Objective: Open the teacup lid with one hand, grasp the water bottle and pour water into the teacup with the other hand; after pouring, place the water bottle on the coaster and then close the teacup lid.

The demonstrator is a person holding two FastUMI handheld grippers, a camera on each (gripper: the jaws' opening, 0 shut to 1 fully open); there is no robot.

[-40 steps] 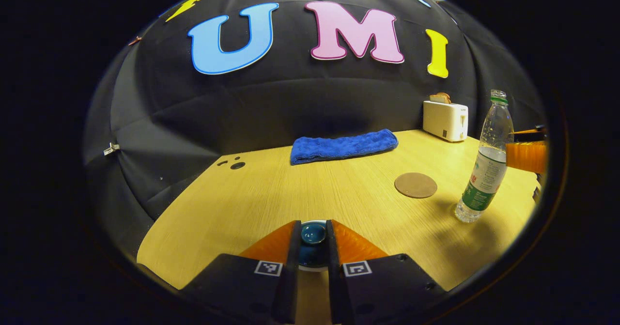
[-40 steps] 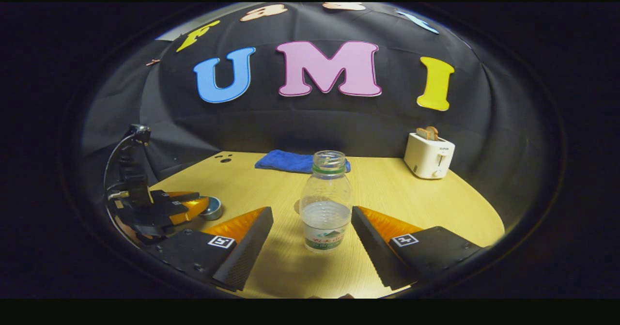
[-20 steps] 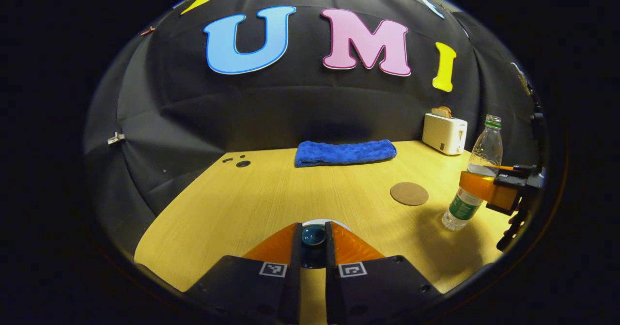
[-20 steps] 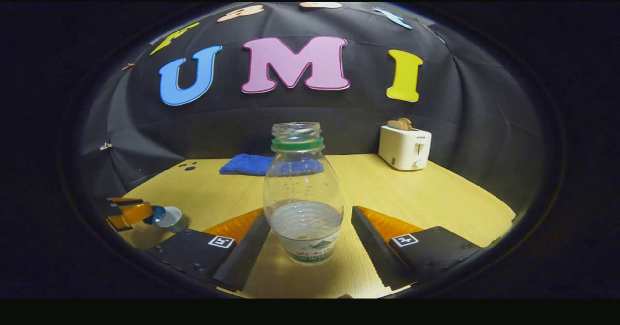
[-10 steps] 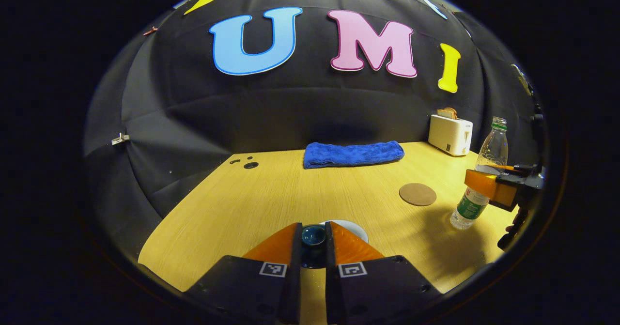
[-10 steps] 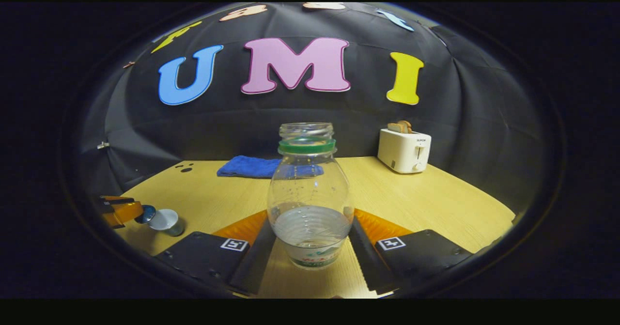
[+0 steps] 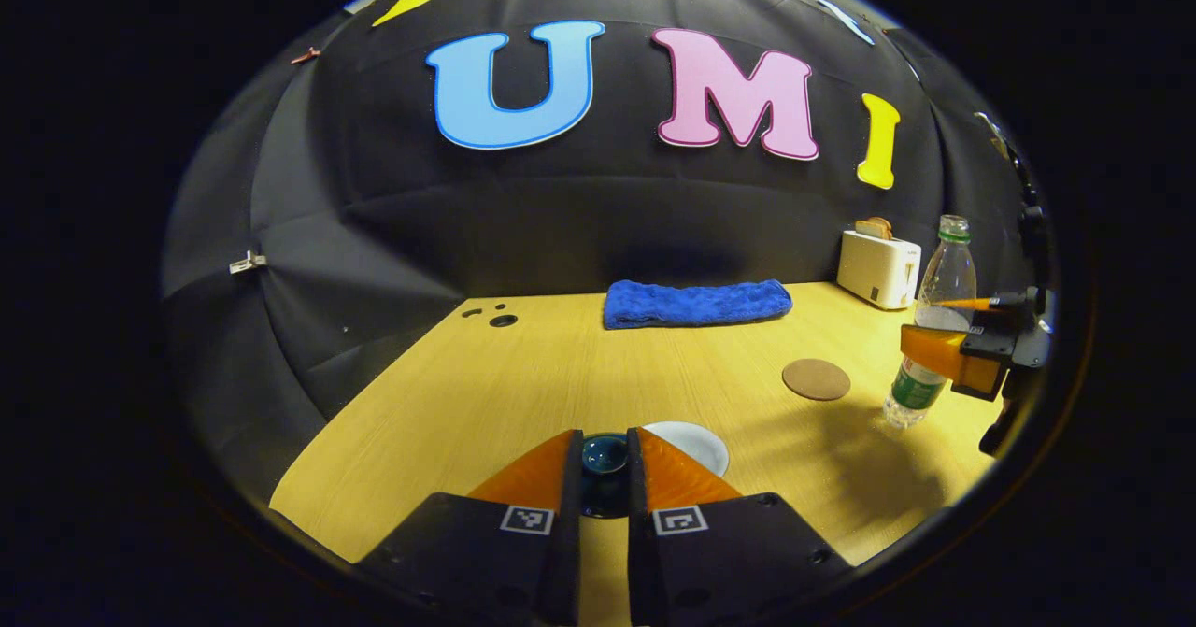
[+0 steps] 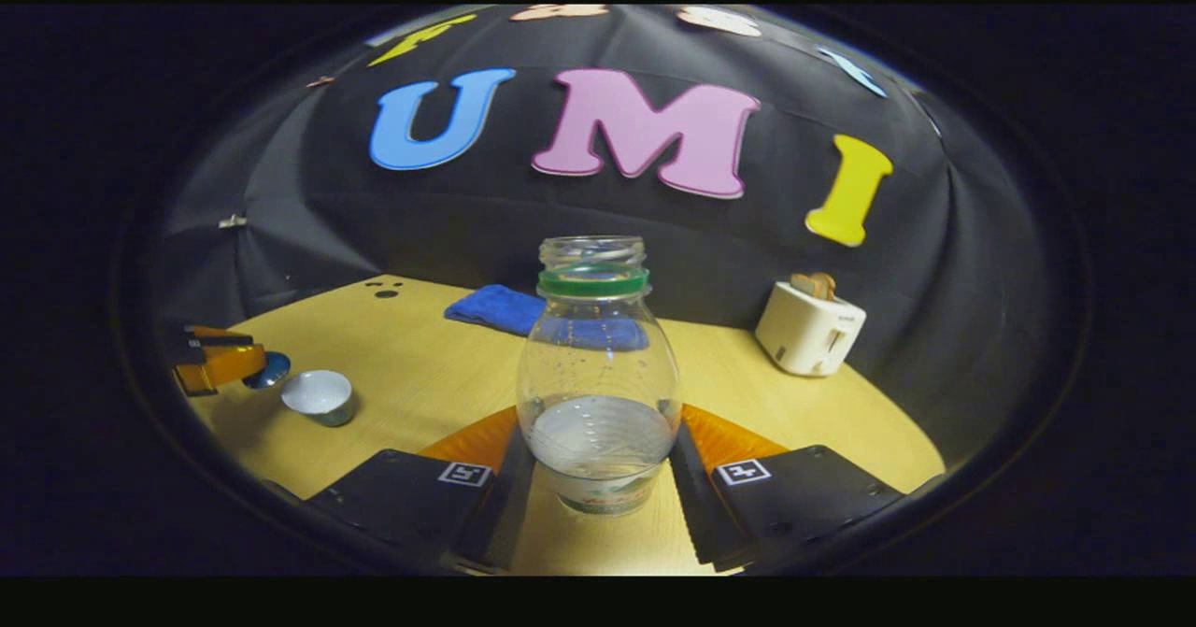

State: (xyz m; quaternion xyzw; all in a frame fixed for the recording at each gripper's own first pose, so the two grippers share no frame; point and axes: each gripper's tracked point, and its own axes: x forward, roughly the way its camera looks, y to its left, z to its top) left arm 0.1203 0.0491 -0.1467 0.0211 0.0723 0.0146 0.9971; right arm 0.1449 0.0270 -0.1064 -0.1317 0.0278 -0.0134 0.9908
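My left gripper (image 7: 604, 436) is shut on the knob of the dark blue teacup lid (image 7: 605, 455) and holds it above the table. Just right of it stands the white teacup (image 7: 689, 444), uncovered. In the right gripper view the cup (image 8: 319, 394) sits at the left with the lid (image 8: 268, 371) held beside it. My right gripper (image 8: 598, 442) is shut on the clear water bottle (image 8: 598, 365), which has no cap, a green neck ring and some water. The bottle (image 7: 937, 319) leans slightly at the far right. The round brown coaster (image 7: 816, 379) lies left of it.
A folded blue towel (image 7: 697, 303) lies along the back of the wooden table (image 7: 523, 375). A white toaster (image 7: 878, 268) with toast stands at the back right. Small dark holes (image 7: 503, 320) mark the table's far left corner.
My right gripper closed onto the bottle and has tilted with it. My left gripper lifted the lid off the cup and carried it to the left, uncovering the cup.
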